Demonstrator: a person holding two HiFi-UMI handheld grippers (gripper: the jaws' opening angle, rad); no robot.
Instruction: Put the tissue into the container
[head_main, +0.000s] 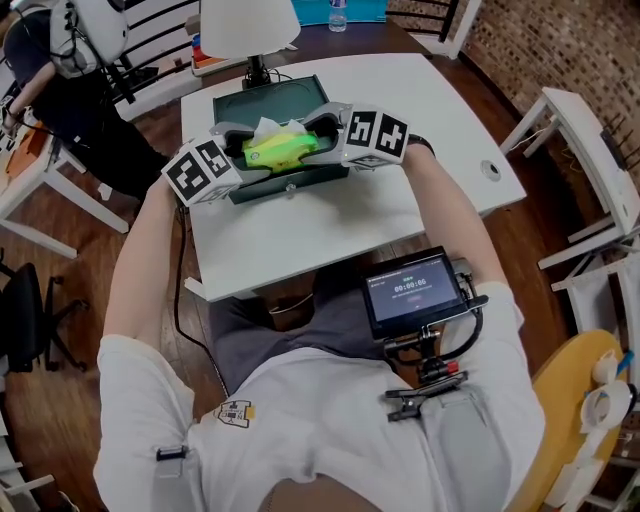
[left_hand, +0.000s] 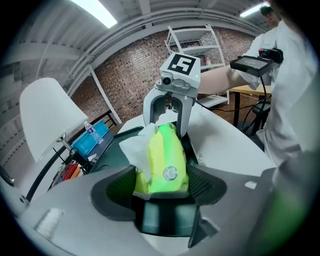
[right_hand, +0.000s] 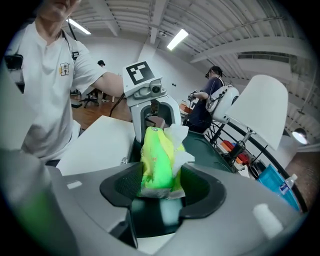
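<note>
The yellow-green tissue pack hangs just above the dark green container, a white tissue sticking out of its top. The left gripper has its jaws clamped on the pack's left end, and the right gripper has its jaws clamped on the other end, so the pack spans between them over the container's open top. In the left gripper view a round seal sits on the pack's end, its print too small to read. Nearer the person than the container, a chest-mounted screen shows a row of pale digits, illegible
</note>
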